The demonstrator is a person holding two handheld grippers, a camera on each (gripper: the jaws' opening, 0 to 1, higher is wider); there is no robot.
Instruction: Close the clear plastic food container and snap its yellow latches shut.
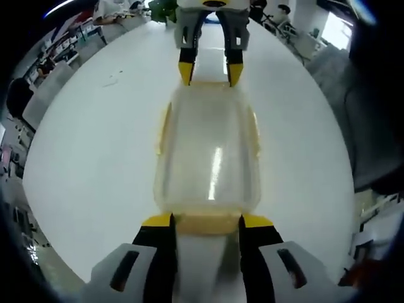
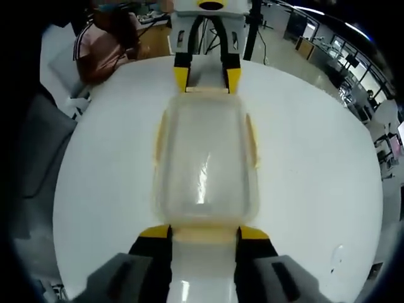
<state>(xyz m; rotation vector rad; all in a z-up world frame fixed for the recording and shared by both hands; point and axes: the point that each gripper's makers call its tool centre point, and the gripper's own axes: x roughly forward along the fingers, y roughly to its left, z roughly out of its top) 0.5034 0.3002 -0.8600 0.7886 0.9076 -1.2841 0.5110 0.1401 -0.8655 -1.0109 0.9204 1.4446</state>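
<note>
Container (image 1: pixel 208 154) sits lid-on, mid white table (image 1: pixel 95 158), between the 2 grippers. Left gripper (image 1: pixel 207 221) jaws spread, tips at near-end latch (image 1: pixel 207 223); right gripper (image 2: pixel 204 233) same at opposite latch (image 2: pixel 203 235). Side latches (image 2: pixel 252 142) look unsnapped. Judged light, thin, slick plastic w/ flexy walls; likely slides, so press latches from both ends, not lid centre.

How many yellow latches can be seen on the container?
4: one at each short end of the container, between each gripper's jaws, and one on each long side.
</note>
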